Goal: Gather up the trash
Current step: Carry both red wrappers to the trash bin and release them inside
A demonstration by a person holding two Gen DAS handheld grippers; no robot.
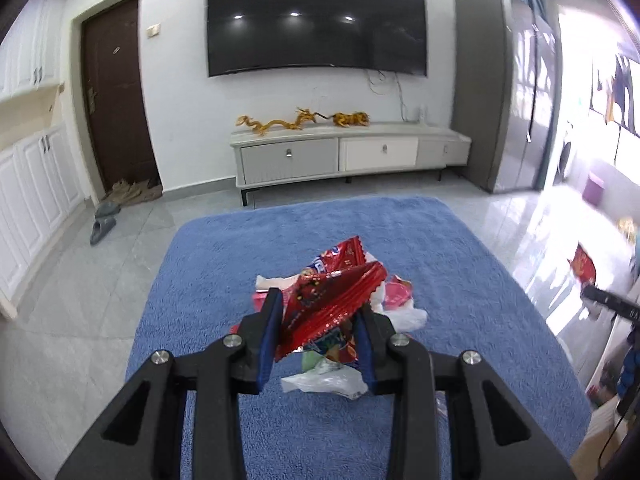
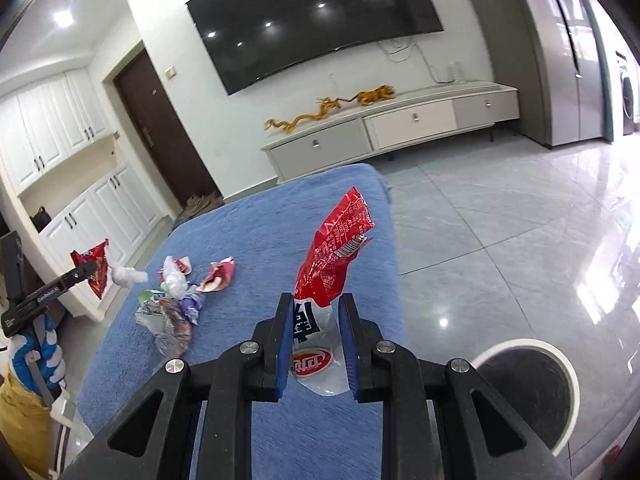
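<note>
2 grippers — left gripper [image 1: 318,314] and right gripper [image 2: 314,318] — each clamp red wrappers.

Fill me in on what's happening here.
A person is clearing litter off a blue blanket with two handheld grippers. The left gripper has its jaws shut on a red snack wrapper; the right gripper holds a red-and-white packet. More crumpled wrappers remain. A round bin sits alongside.
</note>
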